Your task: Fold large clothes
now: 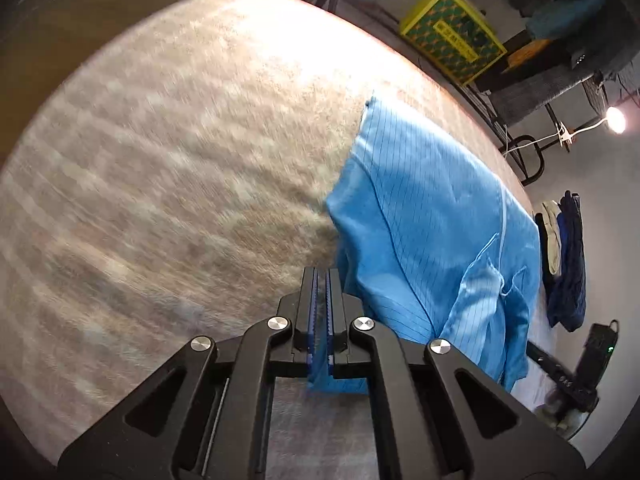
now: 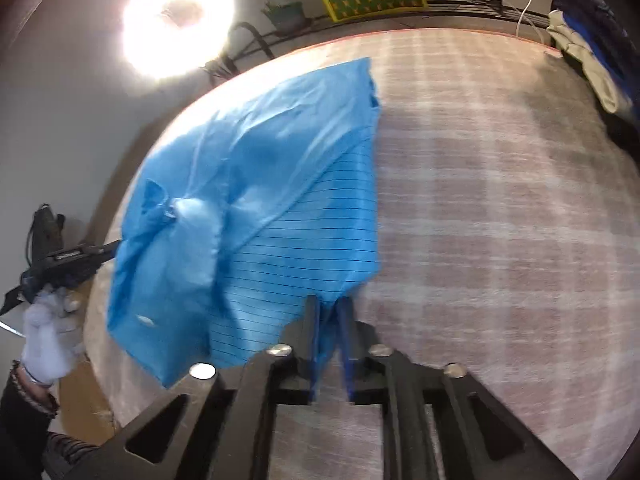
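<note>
Mid-fold: left tongs (image 1: 323, 280) & right tongs (image 2: 330, 308) both clamp blue garment (image 1: 432, 216) edge; next, carry toward 12 o'clock, lay flat.

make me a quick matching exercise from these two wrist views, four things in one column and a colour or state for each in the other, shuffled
Things:
1. garment
2. crate
3. left gripper
4. glove

Colour or state:
A. white
B. yellow and green
C. shut on cloth
D. blue with thin dark stripes

Pairs: 1-D, 2-B, 3-C, 4-A
</note>
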